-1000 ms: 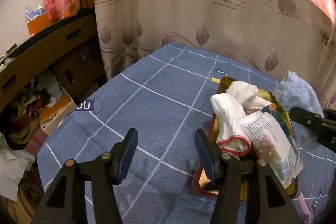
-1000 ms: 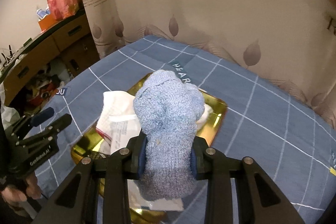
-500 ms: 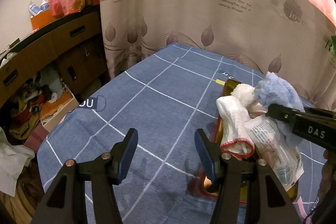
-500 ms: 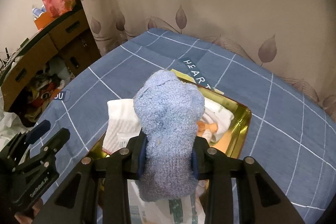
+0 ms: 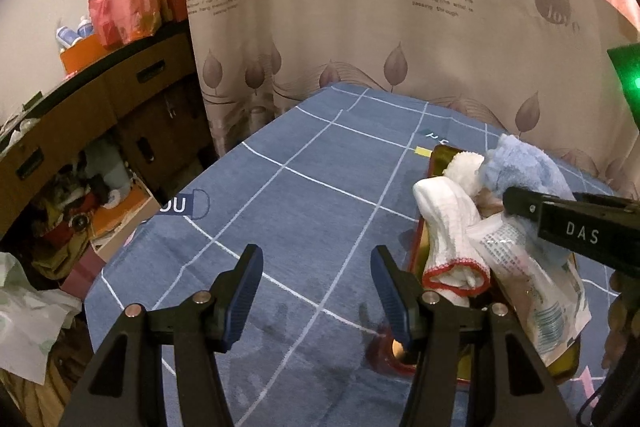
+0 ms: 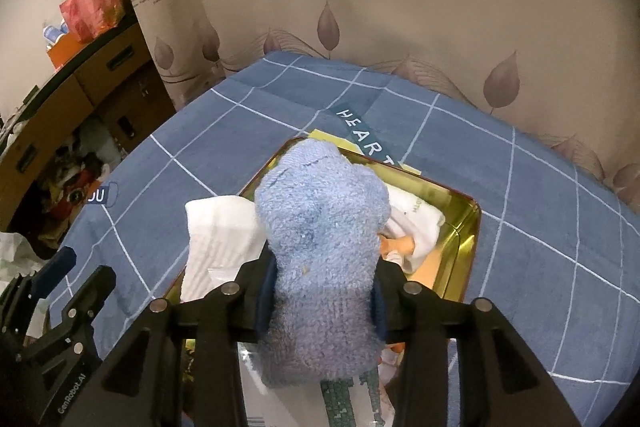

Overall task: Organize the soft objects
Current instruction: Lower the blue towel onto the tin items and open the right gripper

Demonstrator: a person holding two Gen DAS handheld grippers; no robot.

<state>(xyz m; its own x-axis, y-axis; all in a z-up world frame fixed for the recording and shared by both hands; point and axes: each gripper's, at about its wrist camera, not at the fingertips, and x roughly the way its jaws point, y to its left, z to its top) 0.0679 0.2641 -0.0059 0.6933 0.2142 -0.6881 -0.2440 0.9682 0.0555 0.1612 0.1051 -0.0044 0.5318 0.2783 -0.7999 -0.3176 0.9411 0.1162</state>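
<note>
Over the gold tray (image 6: 472, 227), fluffy blue sock (image 6: 324, 251) between the right gripper (image 6: 322, 301) pads, jaws just easing apart (pads touching it); left gripper (image 5: 316, 291) wide, empty

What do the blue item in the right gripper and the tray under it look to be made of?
Blue sock: fuzzy terry or chenille knit, going by its nubby matte pile; fibre unclear. Tray: probably thin metal with a glossy gold finish, since its walls mirror the light and its rim is rolled and reddish.
</note>
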